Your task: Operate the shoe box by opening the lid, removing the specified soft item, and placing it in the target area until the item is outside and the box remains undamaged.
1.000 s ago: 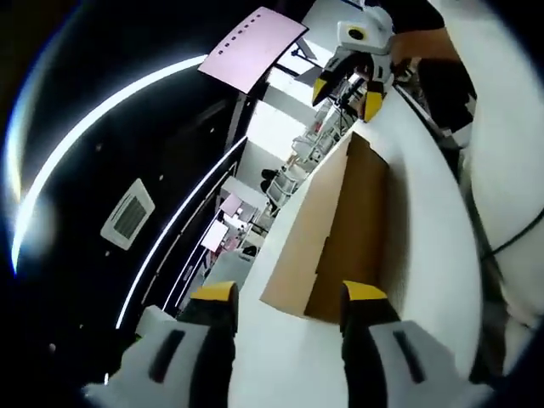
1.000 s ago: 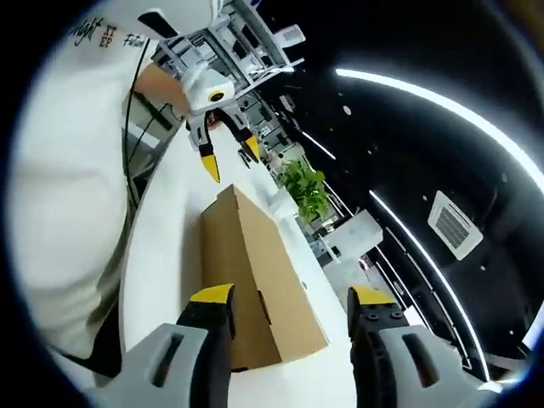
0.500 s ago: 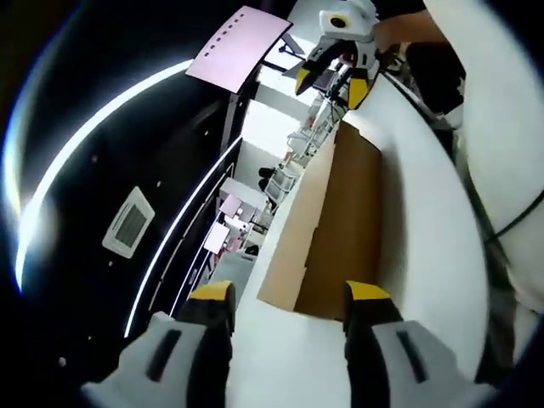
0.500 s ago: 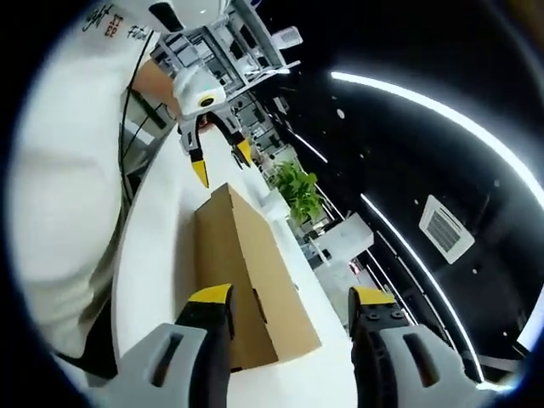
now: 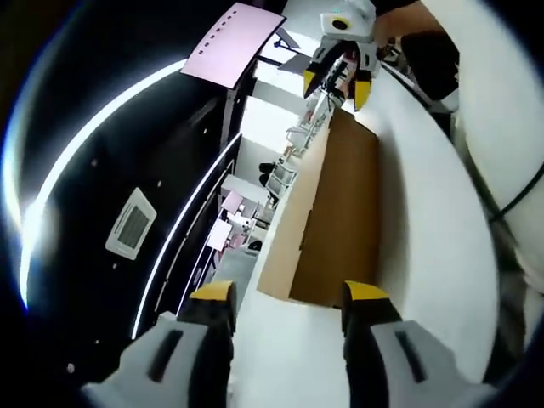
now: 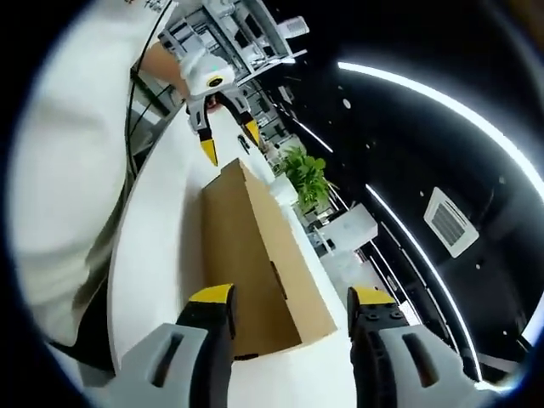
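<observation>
I hold my left gripper [image 5: 285, 297] at one short end of the shoe box [image 5: 336, 212], its yellow-tipped jaws spread wide with nothing between them. The brown cardboard box lies on the white table [image 5: 425, 212] with its lid closed, so I cannot see anything inside it. In the left gripper view my right gripper [image 5: 337, 83] hangs past the far end of the box, jaws apart; whether its tips touch the cardboard I cannot tell. My white sleeve [image 5: 501, 127] cuts off the table's near side there.

From the right gripper view, my right gripper [image 6: 289, 302] also stands wide and empty at the opposite short end of the box [image 6: 251, 255], the near bottom corner hidden behind one jaw. My left gripper [image 6: 228, 140] shows beyond the far end, open. A green plant [image 6: 304, 174] stands beside the table [image 6: 157, 255], and the shelves further off are too small and warped to make out.
</observation>
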A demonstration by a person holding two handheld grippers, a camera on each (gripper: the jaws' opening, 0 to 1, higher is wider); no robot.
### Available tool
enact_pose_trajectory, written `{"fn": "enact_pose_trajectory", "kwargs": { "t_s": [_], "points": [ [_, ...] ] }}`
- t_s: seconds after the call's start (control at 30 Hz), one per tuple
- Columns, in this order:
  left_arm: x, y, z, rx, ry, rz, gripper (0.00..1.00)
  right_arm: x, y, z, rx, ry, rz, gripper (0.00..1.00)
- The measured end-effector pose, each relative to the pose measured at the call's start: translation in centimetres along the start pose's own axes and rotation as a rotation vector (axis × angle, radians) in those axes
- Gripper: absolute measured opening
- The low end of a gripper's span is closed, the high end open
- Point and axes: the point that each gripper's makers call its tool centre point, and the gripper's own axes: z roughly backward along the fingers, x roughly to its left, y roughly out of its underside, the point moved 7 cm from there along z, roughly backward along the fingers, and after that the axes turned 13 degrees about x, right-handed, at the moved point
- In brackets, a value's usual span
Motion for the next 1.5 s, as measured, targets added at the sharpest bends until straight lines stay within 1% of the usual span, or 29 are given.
{"fn": "enact_pose_trajectory", "kwargs": {
  "t_s": [0.1,0.17,0.23,0.4,0.53,0.6,0.63,0.73,0.83,0.97,1.17,1.23,1.33,1.5],
  "points": [
    [-0.4,-0.3,0.0,-0.003,-0.005,-0.025,0.49,0.4,-0.3,-0.3,0.007,-0.010,0.013,0.53],
    [-0.4,-0.6,0.0,0.000,-0.023,-0.036,0.47,0.4,-0.4,-0.4,0.009,-0.008,0.020,0.53],
    [-0.5,-0.7,-0.1,-0.004,-0.008,-0.030,0.47,0.5,-0.5,-0.4,0.007,-0.007,0.021,0.53],
    [-0.7,-0.8,-0.2,-0.013,0.000,-0.018,0.48,0.8,-0.7,-0.4,0.007,-0.008,0.038,0.52],
    [-0.8,-1.0,-0.5,-0.008,-0.015,-0.025,0.48,1.3,-0.5,-0.8,0.033,-0.007,0.064,0.51],
    [-0.9,-1.1,-0.6,-0.014,-0.016,-0.033,0.48,1.4,-0.5,-1.0,0.042,-0.005,0.072,0.50],
    [-0.9,-1.2,-0.6,-0.026,-0.018,-0.038,0.48,1.4,-0.6,-0.9,0.041,-0.005,0.075,0.50],
    [-1.0,-1.0,-0.8,-0.024,-0.021,-0.032,0.48,1.3,-0.8,-0.9,0.031,0.002,0.083,0.49],
    [-0.9,-0.6,-1.0,-0.017,-0.021,-0.016,0.48,1.1,-0.8,-0.9,0.039,0.012,0.094,0.48],
    [-0.9,-0.5,-1.1,-0.016,-0.024,-0.032,0.48,1.2,-0.5,-1.1,0.054,0.009,0.103,0.46],
    [-0.5,-0.7,-1.3,-0.024,-0.038,-0.019,0.48,1.3,-0.3,-1.2,0.068,0.012,0.109,0.45],
    [-0.6,-0.7,-1.3,-0.023,-0.032,-0.014,0.47,1.3,-0.2,-1.1,0.062,0.014,0.106,0.44],
    [-0.7,-0.6,-1.4,-0.028,-0.031,-0.025,0.46,1.2,-0.1,-1.1,0.075,0.017,0.118,0.43],
    [-0.9,-0.6,-1.5,-0.035,-0.019,-0.014,0.46,1.4,0.3,-1.2,0.082,0.014,0.118,0.42]
  ]
}}
